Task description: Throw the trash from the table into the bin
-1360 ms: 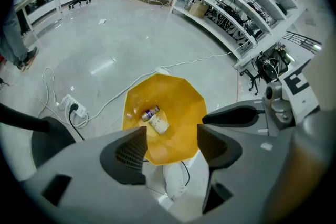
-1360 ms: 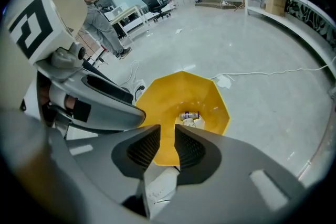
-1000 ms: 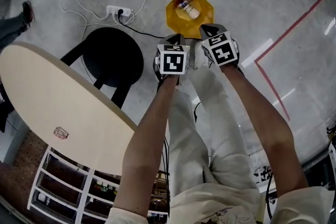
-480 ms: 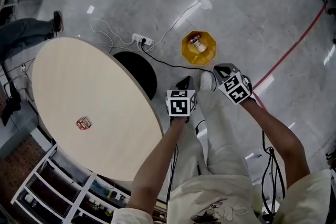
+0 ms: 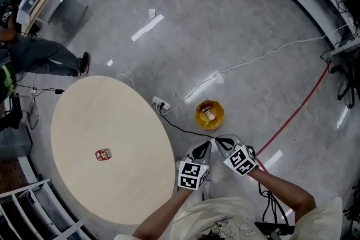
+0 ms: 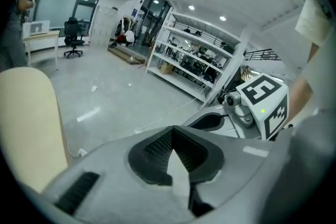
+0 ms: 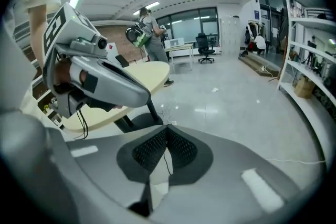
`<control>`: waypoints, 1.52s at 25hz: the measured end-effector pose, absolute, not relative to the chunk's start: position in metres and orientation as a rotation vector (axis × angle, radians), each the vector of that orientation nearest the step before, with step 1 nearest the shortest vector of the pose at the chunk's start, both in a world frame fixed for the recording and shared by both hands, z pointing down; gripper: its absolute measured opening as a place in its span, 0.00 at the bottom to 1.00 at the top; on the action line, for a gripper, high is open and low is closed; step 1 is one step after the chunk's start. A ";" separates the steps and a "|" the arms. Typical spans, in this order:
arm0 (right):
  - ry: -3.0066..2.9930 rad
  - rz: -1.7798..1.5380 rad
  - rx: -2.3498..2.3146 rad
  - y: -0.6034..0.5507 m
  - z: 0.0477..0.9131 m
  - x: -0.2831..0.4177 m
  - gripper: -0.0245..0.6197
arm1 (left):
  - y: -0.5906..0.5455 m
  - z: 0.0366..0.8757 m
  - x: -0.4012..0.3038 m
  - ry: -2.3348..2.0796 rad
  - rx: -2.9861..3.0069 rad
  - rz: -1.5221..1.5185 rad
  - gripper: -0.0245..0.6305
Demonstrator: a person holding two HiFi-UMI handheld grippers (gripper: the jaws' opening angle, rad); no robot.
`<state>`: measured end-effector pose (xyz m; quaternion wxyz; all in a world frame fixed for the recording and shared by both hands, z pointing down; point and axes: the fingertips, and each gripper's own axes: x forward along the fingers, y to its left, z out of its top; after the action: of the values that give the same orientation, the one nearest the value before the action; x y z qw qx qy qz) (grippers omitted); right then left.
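Red and small, one piece of trash (image 5: 103, 154) is lying alone on the pale round table (image 5: 129, 194), toward the left of the top in the head view and well apart from both grippers. Off the table's right edge, the yellow bin (image 5: 210, 114) is standing on the grey floor with something pale already sitting inside it. A power strip (image 5: 161, 103) and its cables are lying between table and bin.

Nearer the person, the left gripper (image 5: 203, 149) and the right gripper (image 5: 224, 142) are hanging side by side over the floor, pointing toward the bin. Each one's jaws are pressed together with nothing between them.

Judging from this, the step in hand is going over to the table for that last piece. Doing it well probably means opening one gripper wide before reaching, coming down on the trash from above so the lower jaw is not shoving it across the smooth top, closing firmly on so flat a thing, and stepping clear of the cables on the way to the bin.
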<state>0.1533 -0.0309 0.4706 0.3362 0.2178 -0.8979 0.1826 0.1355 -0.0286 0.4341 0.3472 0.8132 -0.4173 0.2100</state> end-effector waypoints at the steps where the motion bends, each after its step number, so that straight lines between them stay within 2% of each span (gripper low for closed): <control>1: -2.361 0.478 0.584 -0.027 0.452 0.147 0.05 | -0.023 0.416 0.133 -1.095 2.131 0.527 0.05; 10: -2.464 0.528 0.647 0.048 0.358 0.094 0.05 | 0.066 0.297 0.057 -1.324 2.171 0.315 0.05; 21: -2.566 0.365 0.543 0.127 0.334 0.004 0.05 | 0.167 0.292 -0.040 -1.556 1.993 0.097 0.05; 28: -2.603 0.240 0.402 0.173 0.299 -0.028 0.05 | 0.196 0.259 -0.093 -1.686 1.870 -0.059 0.05; 38: -2.542 0.226 0.516 0.201 0.291 -0.057 0.05 | 0.238 0.252 -0.148 -1.638 1.868 -0.119 0.05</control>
<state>-0.0574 0.2008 0.2912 0.2656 0.1910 -0.9413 0.0836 -0.1483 0.2379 0.2523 0.3214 0.7110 -0.6237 -0.0454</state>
